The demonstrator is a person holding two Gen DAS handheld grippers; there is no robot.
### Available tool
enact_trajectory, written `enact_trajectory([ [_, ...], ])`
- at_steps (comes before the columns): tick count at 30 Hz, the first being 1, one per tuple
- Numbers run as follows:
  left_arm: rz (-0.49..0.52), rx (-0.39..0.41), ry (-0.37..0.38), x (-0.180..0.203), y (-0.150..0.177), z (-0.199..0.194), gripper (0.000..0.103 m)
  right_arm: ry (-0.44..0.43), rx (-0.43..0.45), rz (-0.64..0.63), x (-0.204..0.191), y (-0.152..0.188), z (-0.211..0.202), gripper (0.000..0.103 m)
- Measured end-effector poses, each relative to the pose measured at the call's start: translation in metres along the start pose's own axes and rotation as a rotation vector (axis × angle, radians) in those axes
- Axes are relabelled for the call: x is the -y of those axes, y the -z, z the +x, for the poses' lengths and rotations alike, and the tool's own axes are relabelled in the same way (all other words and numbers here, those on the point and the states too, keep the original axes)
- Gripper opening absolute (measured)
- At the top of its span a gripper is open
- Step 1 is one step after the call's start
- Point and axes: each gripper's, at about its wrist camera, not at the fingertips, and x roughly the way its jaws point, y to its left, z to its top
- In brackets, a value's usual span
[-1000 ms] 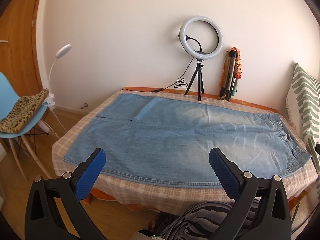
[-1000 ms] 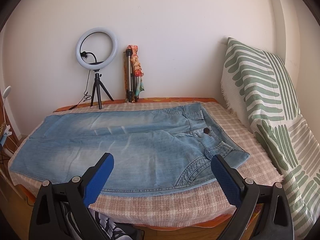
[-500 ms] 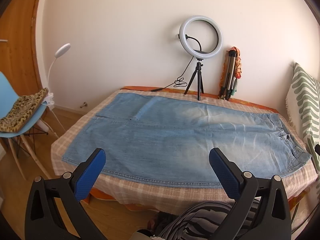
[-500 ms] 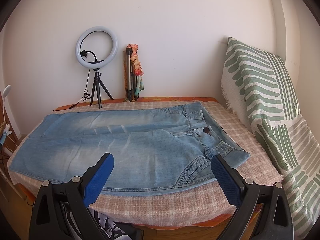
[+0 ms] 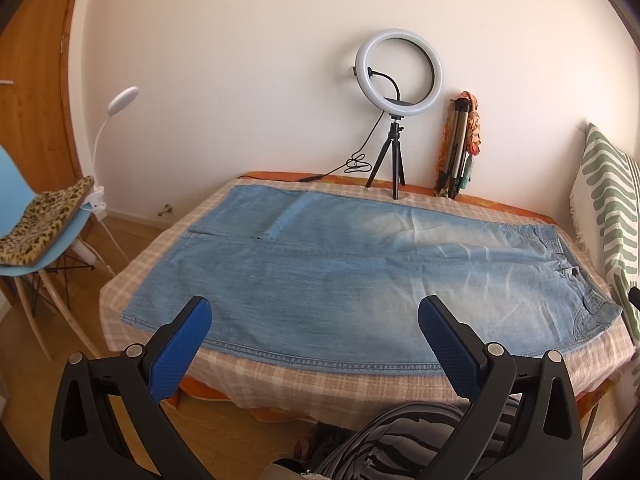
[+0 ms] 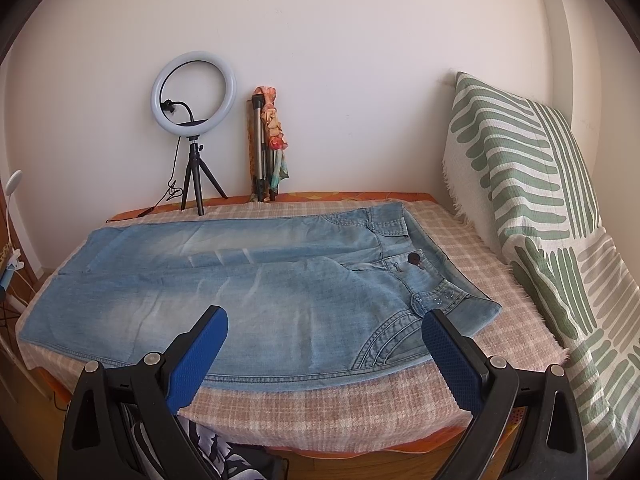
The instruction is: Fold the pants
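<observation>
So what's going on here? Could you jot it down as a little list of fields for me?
garment: jeans, spread flat, unfolded
surface: bed with checked cover
waistband: at the right end, button showing
leg hems: at the left end
left tongs: open, empty, hovering short of the near edge
right tongs: open, empty, over the near edge by the hip
against wall: ring light, folded tripod
right side: striped pillow
left side: blue chair

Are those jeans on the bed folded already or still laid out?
Laid out flat. The jeans lie full length across the bed, waist and both legs showing, no fold yet.
</observation>
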Motion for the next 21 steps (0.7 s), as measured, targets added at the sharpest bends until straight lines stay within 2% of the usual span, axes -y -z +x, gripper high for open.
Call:
enact_trajectory([
  [14,-0.001,0.002,-0.005,0.0006,0.0011,-0.0004,0.103,-0.003,-0.004,0.0,-0.001,0.0015,0.0022,0.099],
  [21,0.018,-0.007,-0.037,-0.001,0.0013,0.0044,0.103,-0.016,-0.005,-0.006,-0.0009,0.0044,0.0072,0.099],
])
